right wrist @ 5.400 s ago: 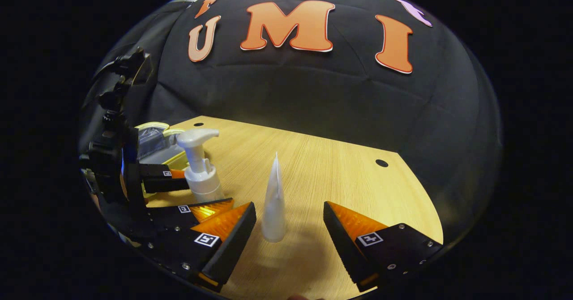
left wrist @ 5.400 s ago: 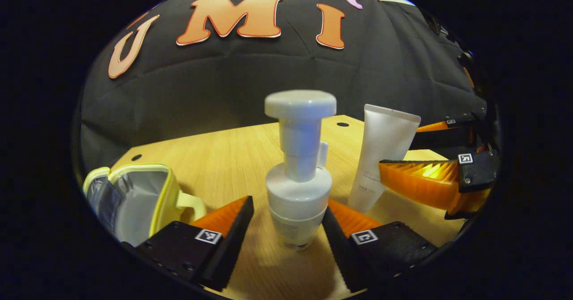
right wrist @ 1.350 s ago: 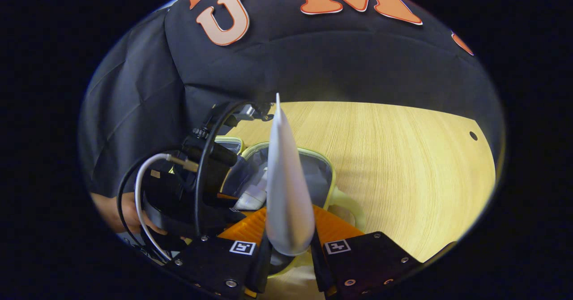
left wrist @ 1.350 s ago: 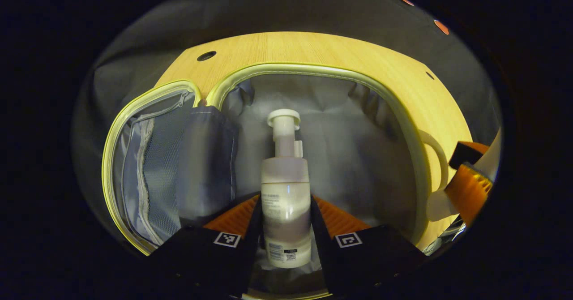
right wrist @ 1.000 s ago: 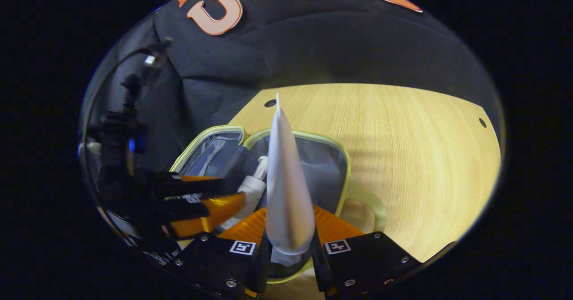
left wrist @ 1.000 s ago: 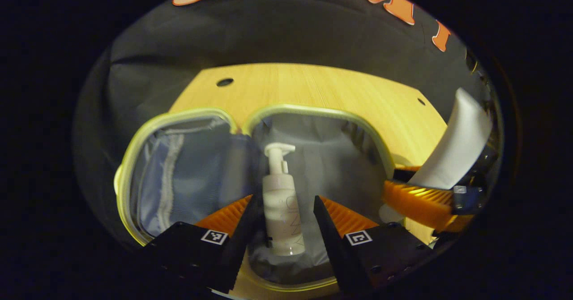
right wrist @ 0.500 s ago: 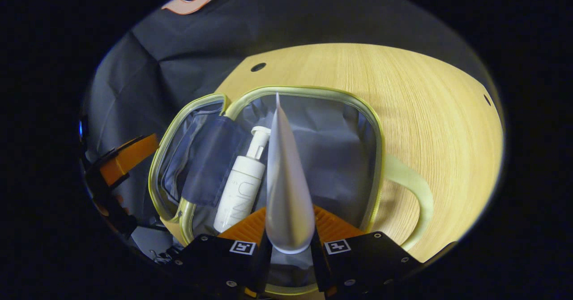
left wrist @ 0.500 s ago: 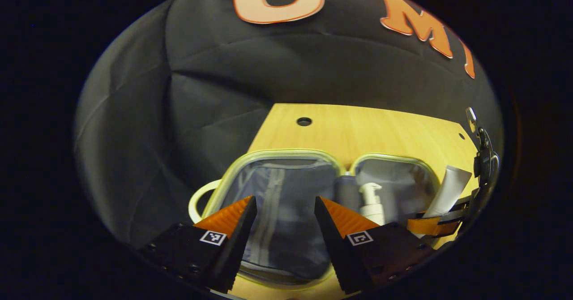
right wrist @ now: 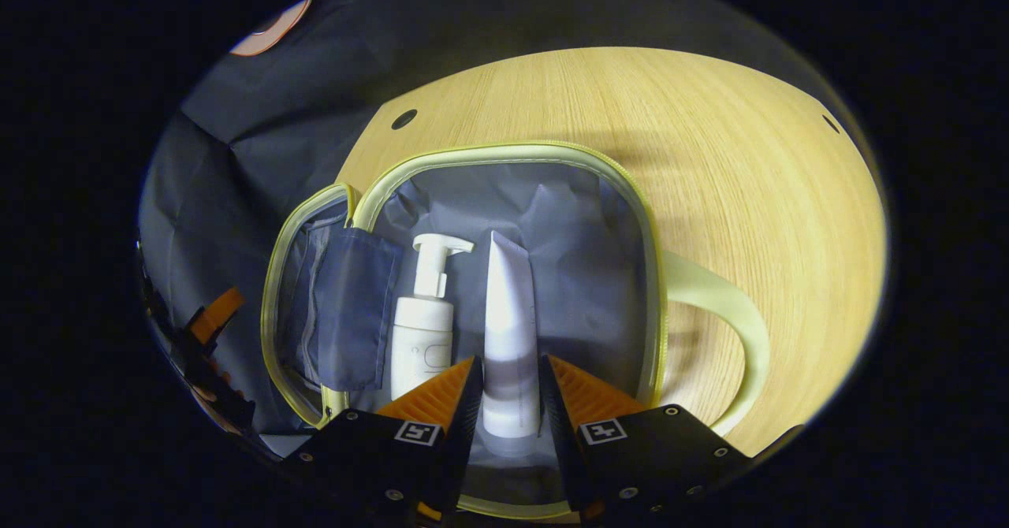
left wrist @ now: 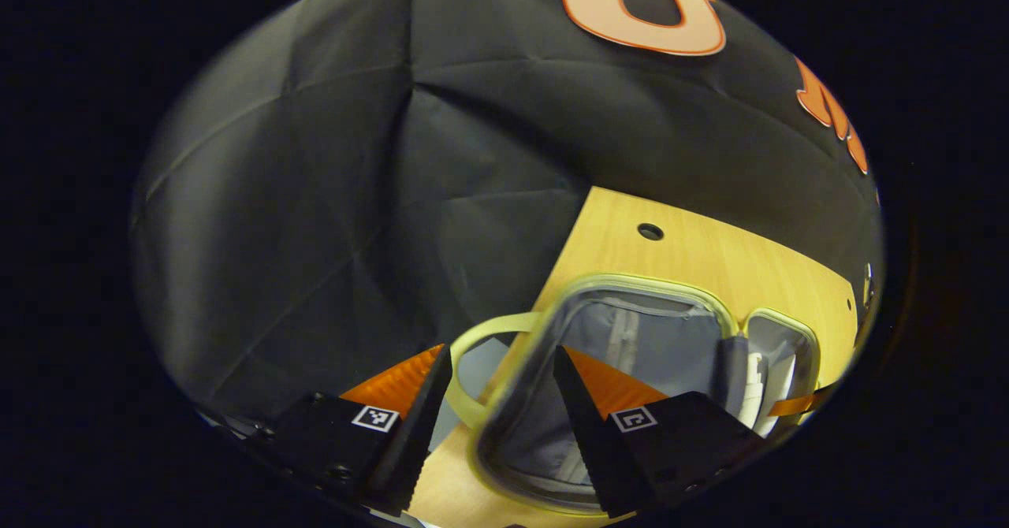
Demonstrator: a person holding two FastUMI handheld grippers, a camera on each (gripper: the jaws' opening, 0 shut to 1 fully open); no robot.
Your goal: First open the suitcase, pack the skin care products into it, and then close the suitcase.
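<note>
The small suitcase [right wrist: 653,276], yellow-green trimmed with grey lining, lies open on the wooden table. A white pump bottle [right wrist: 422,339] lies flat in its main half. Right beside it a white tube [right wrist: 511,331] lies lengthwise, and my right gripper [right wrist: 508,358] is shut on its lower end. In the left gripper view my left gripper [left wrist: 500,352] is open, with the lid's rim [left wrist: 516,370] and a pale handle loop [left wrist: 473,339] between its fingers but not touched. The bottle and tube [left wrist: 761,382] show small at the right.
The lid half [left wrist: 638,331] has a zipped mesh pocket and lies at the table's left edge. A grey inner flap [right wrist: 351,307] sits left of the bottle. A second handle [right wrist: 725,315] sticks out on the right. Bare tabletop [right wrist: 749,158] stretches right and beyond.
The left gripper let go of the bottle in the case and swung left over the lid's outer rim. The right gripper lowered the tube into the case beside the bottle.
</note>
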